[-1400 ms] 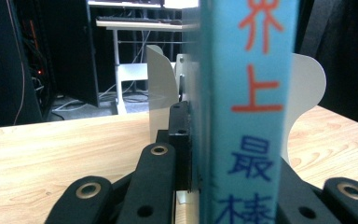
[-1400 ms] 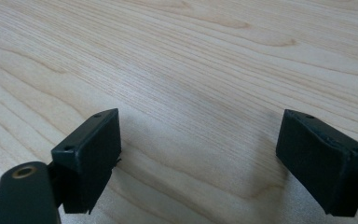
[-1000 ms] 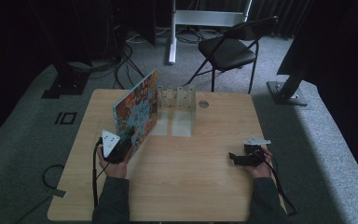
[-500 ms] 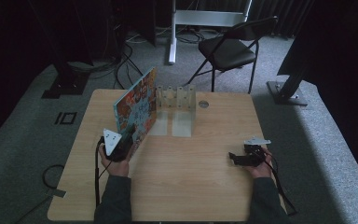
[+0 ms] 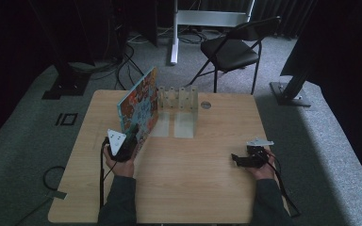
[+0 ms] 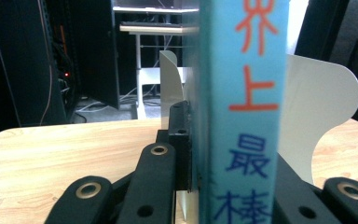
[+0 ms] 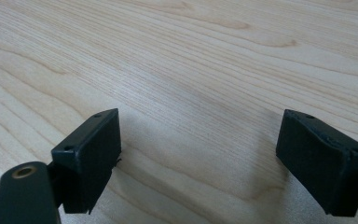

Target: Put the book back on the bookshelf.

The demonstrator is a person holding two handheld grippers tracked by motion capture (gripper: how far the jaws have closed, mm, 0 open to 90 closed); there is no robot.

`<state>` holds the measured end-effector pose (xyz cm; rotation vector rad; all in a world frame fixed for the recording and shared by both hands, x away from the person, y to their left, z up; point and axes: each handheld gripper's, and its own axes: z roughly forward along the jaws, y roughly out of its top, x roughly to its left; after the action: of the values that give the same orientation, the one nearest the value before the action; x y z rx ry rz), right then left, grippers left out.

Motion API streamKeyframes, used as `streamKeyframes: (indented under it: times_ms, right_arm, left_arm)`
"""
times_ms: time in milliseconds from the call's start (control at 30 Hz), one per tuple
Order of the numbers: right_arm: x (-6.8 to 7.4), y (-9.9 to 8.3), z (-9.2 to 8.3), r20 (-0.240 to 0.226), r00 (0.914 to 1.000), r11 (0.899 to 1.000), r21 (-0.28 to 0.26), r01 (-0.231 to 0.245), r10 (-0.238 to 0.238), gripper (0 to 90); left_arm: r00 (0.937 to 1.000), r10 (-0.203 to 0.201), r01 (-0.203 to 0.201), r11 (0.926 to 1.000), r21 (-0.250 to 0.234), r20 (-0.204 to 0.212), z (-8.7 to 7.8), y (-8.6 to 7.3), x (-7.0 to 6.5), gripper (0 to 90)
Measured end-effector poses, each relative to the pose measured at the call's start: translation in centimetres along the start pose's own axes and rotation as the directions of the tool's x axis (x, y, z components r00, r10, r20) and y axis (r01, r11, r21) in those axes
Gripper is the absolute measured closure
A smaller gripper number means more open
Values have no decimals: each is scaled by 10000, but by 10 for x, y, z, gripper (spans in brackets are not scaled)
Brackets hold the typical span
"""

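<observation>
While the person's left hand (image 5: 119,162) rests on the wooden bench (image 5: 193,188), the left hand-held gripper (image 5: 131,136) is clamped on the near edge of a book (image 5: 139,106). In the left gripper view, the book's light-blue spine (image 6: 244,112), printed with red and blue characters, stands upright between the two black jaws, which press on it from both sides. In the high view, the book stands on edge on the bench with its colourful cover facing left and its far end beside a white metal book rack (image 5: 178,99). The rack's upright dividers (image 6: 321,107) appear just behind the book in the left gripper view. The right hand-held gripper (image 5: 238,159) lies well apart from the book, near the bench's right edge, held in the right hand (image 5: 260,165). Its jaws stand apart over bare wood, with nothing between the pads (image 7: 91,149).
</observation>
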<state>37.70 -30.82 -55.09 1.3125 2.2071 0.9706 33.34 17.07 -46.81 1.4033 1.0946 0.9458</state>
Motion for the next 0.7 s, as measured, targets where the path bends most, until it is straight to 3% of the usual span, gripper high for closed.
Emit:
streamKeyframes:
  times_ms: [467, 700]
  right_arm:
    - [0, 0, 0, -28, 10000, 10000, -6, -25, 25, 137]
    - [0, 0, 0, -36, 10000, 10000, -9, -25, 25, 137]
  left_arm:
    - [9988, -315, 309, 9994, -147, -387, 7, -5, -8, 808]
    - [9974, -145, 130, 9997, -219, -709, 8, -6, -14, 808]
